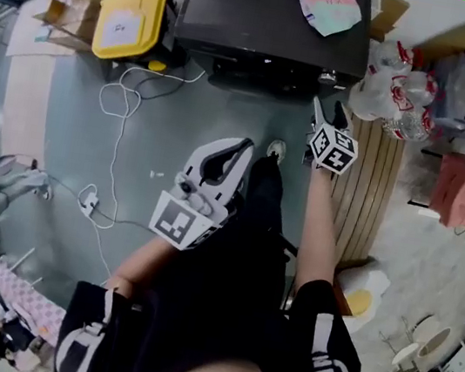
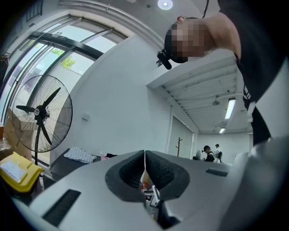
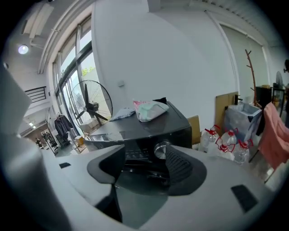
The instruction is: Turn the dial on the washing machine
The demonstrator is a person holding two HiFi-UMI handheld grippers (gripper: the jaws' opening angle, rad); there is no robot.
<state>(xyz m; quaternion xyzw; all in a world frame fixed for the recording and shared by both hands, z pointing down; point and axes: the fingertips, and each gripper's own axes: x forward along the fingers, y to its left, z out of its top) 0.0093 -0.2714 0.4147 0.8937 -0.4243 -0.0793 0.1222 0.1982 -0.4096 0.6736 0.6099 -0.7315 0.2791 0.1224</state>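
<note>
The black washing machine (image 1: 274, 15) stands at the top of the head view, its top towards me. In the right gripper view its front panel (image 3: 135, 151) shows, with the round silver dial (image 3: 160, 150) at the panel's right. My right gripper (image 3: 144, 155) is open and empty. It points at the machine from some way off, and the dial shows in the gap close to the right pad (image 3: 179, 164). In the head view the right gripper (image 1: 329, 110) hangs just below the machine's front. My left gripper (image 1: 241, 147) is lower, over the floor, shut on nothing. The left gripper (image 2: 145, 153) looks up at the room.
A pink and green bag (image 1: 329, 3) lies on the machine's top. A yellow box (image 1: 132, 23) sits left of it, with a white cable (image 1: 116, 144) across the floor. Water bottles (image 1: 394, 89) and a wooden pallet (image 1: 372, 195) are to the right. A standing fan (image 3: 92, 106) is behind.
</note>
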